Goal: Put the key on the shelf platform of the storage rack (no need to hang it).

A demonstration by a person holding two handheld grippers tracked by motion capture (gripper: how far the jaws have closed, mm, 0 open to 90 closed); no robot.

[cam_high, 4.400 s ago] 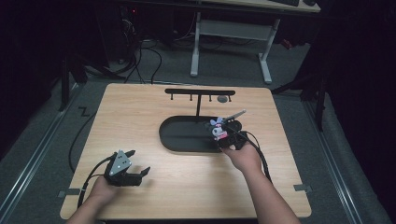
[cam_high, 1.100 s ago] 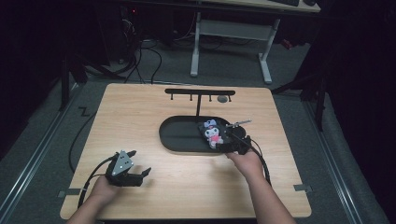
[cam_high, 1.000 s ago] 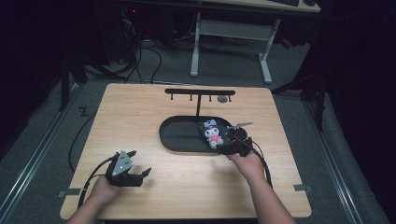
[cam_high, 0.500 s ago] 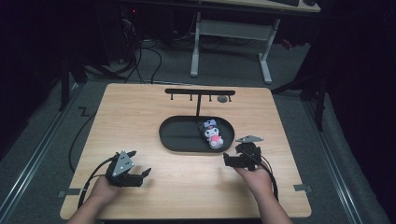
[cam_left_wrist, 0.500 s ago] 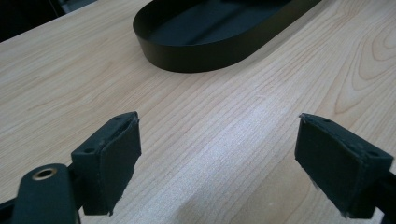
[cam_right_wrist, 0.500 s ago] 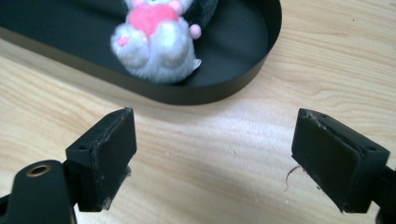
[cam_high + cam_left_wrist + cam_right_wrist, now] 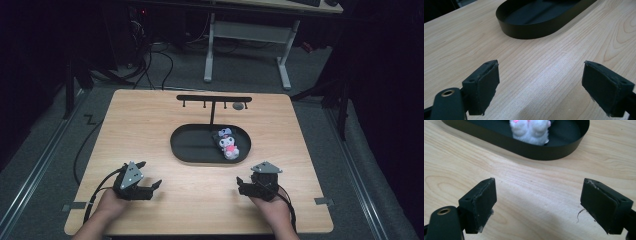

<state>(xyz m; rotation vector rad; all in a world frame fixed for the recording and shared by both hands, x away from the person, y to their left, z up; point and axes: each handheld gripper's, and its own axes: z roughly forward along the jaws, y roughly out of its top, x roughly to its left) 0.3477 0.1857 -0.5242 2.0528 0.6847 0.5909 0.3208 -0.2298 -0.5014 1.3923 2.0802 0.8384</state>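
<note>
Nearest the person, both hands rest low on the wooden table (image 7: 150, 125), each holding a gripper. The left gripper (image 7: 150, 186) sits at the near left corner with its jaws spread wide and nothing between them; in the left gripper view the two black pads (image 7: 482, 85) frame bare wood, with the end of the black oval tray (image 7: 534, 22) beyond. The right gripper (image 7: 241, 185) sits at the near right, also wide apart and empty; in the right gripper view its pads (image 7: 480, 200) stand over bare tabletop, clear of the tray wall (image 7: 524, 147) ahead.

Farther out, the small plush toy (image 7: 227, 144), white with dark and pink parts, lies inside the tray (image 7: 190, 147) toward its right end, close to the right wall. From the right gripper view its pale furry underside (image 7: 530, 131) shows just over the rim, resting on the tray floor.

Behind the tray stands a black rack with short hooks (image 7: 214, 100), its post rising just behind the far rim; the hooks look empty, apart from a small dark round thing near the right end that I cannot identify.

Judging from this, the placing seems finished: the toy is in the tray, released, and both grippers are parked apart from it. Little seems left.
</note>
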